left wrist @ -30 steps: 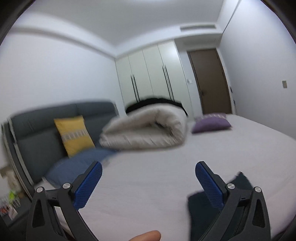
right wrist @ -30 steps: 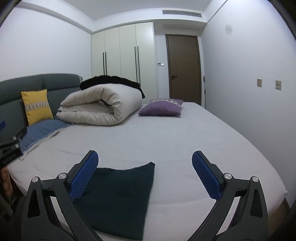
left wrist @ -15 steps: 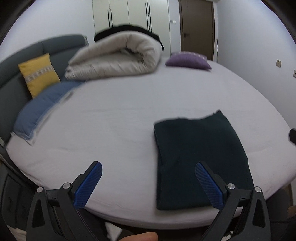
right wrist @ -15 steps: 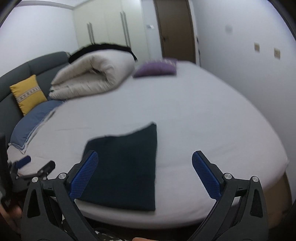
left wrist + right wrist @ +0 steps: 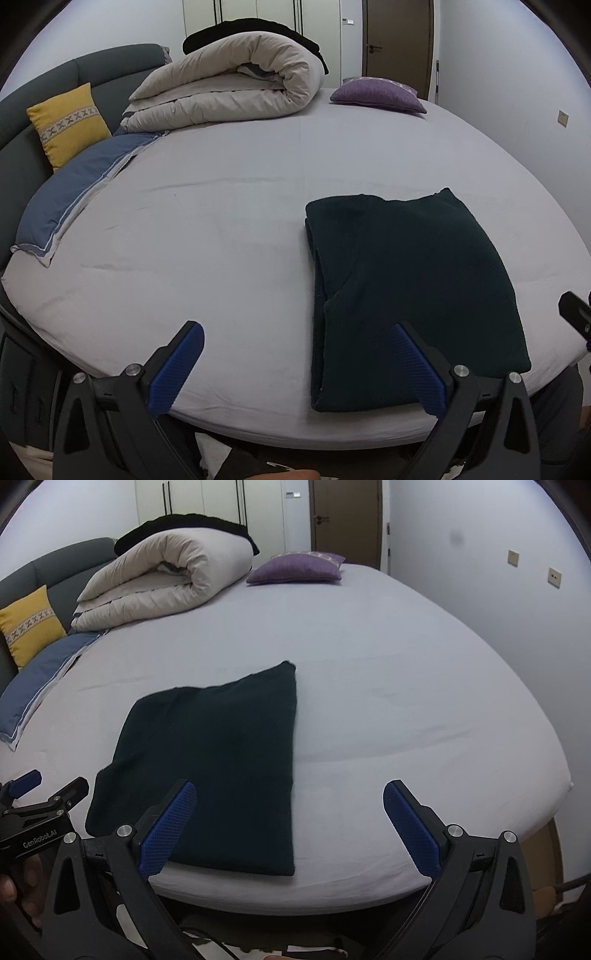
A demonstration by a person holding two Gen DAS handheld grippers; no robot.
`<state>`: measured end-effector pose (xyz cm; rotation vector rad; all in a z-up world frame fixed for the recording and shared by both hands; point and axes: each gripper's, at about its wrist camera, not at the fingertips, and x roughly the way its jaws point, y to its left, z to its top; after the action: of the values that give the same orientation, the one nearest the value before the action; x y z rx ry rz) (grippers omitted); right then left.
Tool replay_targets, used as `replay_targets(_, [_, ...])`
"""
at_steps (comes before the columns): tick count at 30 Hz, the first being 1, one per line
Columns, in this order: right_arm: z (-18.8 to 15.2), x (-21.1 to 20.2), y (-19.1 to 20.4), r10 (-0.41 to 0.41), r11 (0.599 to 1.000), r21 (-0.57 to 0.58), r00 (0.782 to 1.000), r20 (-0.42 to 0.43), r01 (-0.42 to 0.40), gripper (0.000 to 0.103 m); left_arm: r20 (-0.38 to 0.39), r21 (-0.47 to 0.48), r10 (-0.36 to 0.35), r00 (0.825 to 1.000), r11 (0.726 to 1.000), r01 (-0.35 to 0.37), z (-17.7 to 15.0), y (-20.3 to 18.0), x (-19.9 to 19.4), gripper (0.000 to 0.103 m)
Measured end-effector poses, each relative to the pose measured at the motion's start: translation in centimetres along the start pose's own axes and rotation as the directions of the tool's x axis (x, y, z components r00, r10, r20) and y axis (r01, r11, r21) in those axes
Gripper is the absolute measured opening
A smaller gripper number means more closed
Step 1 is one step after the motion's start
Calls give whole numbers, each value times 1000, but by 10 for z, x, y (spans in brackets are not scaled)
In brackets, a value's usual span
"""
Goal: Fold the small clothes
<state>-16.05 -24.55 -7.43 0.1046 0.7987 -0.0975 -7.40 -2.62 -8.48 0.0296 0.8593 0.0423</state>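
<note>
A dark folded garment (image 5: 410, 295) is laid on the grey bed (image 5: 221, 229), near its foot edge. Both tools, left (image 5: 299, 365) and right (image 5: 288, 827), are held spread wide, empty. Beyond the garment, what is probably a rolled duvet (image 5: 229, 88) is seen.

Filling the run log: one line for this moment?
left tool open | right tool open | dark folded garment flat on bed, untouched

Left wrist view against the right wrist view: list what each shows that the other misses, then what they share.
Only the left wrist view shows the layered folds along the dark garment's edge. Only the right wrist view shows the whole left gripper beside the garment, and two wall plates. Both show the open gripper in front, the bed, rolled duvet, yellow cushion, purple cushion and door.
</note>
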Motion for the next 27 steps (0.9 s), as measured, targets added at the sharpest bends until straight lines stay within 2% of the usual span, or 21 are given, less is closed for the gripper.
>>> replay_targets(9, [0,14,12,4,1000,-26,1000,-19,-5,103,-12,-15,-13,1000,1000,13,-2,2,3,103])
replay_targets(27, [3,7,12,17,999,-31,999,-34,-18,103,-25,-21,-23,999,1000,22,-3,3,6,103])
